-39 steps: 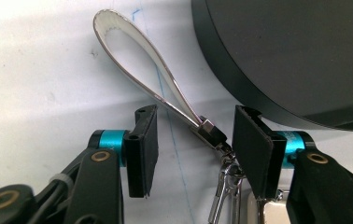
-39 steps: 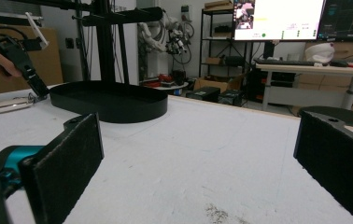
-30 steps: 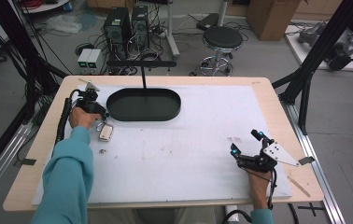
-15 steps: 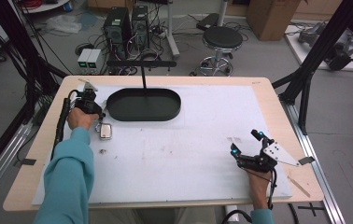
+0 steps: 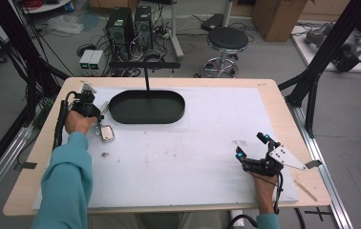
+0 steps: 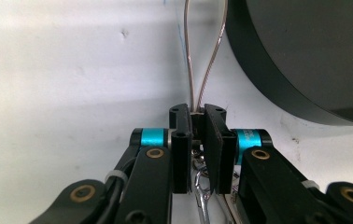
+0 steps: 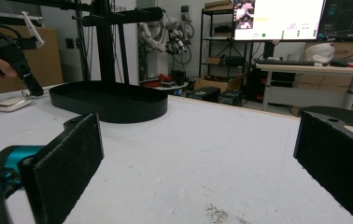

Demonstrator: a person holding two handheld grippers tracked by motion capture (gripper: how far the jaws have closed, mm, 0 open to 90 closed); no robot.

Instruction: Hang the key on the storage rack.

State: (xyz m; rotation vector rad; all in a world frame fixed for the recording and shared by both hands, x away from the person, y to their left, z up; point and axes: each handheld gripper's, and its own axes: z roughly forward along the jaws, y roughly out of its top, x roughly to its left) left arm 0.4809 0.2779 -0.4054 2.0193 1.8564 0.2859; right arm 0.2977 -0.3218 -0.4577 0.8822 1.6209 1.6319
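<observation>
At far left of the desk (image 5: 207, 157), left hand-held gripper (image 6: 198, 114) has just closed its jaws on a thin wire loop (image 6: 205, 51); a key fob (image 5: 107, 133) lies on the white surface just beside the black oval tray (image 5: 147, 106). Near the right front edge, right hand-held gripper (image 5: 251, 149) rests with jaws wide apart, nothing between them.

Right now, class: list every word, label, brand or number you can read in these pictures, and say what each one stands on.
None can be read.
Two wall screens behind the desk in the right gripper view: text too small and blurred.
Brown cardboard box on the floor in the high view: no legible marking.
Small silver tag on the white table: nothing readable.
</observation>
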